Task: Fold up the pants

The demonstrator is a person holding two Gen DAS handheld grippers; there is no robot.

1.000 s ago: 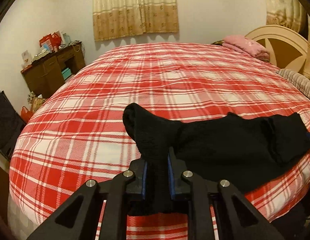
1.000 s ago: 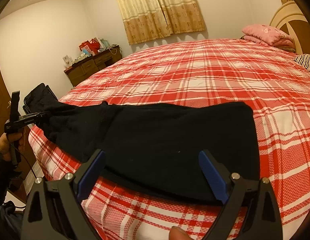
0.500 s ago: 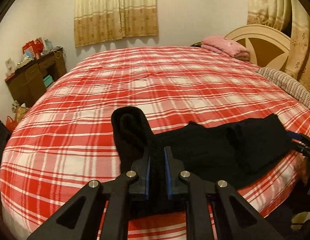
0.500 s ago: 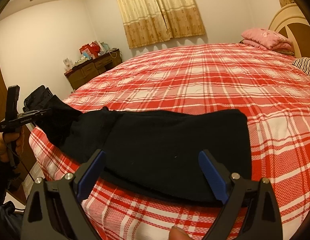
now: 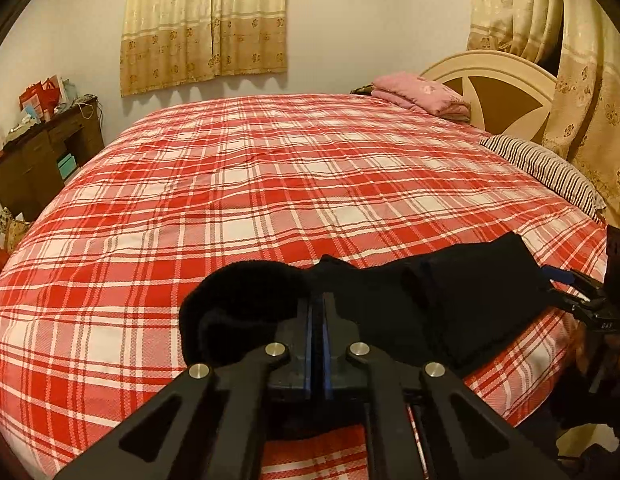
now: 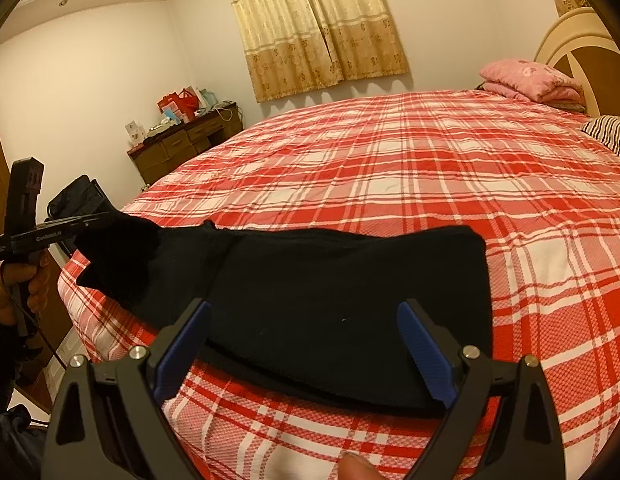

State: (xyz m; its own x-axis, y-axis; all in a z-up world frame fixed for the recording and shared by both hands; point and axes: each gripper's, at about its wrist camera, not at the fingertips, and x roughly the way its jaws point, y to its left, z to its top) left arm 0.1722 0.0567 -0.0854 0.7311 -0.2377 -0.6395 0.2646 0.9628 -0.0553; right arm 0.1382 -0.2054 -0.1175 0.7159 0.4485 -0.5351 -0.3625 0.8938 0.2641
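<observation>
Black pants (image 6: 329, 300) lie along the near edge of the red plaid bed (image 6: 409, 168). My left gripper (image 5: 317, 312) is shut on the leg end of the pants (image 5: 246, 300) and holds it lifted off the bed; it also shows in the right wrist view (image 6: 86, 224) at the far left. My right gripper (image 6: 304, 320) is open, its jaws wide apart over the waist end of the pants, holding nothing. It shows at the right edge of the left wrist view (image 5: 565, 280).
A pink folded blanket (image 5: 421, 96) and a striped pillow (image 5: 545, 168) lie by the cream headboard (image 5: 497, 84). A dark wooden desk (image 6: 186, 140) stands by the wall left of the bed. Curtains (image 6: 313, 24) hang behind.
My left gripper has carried the leg end up and to the right, toward the waist end. The pants bunch up shorter. My right gripper stays open in place.
</observation>
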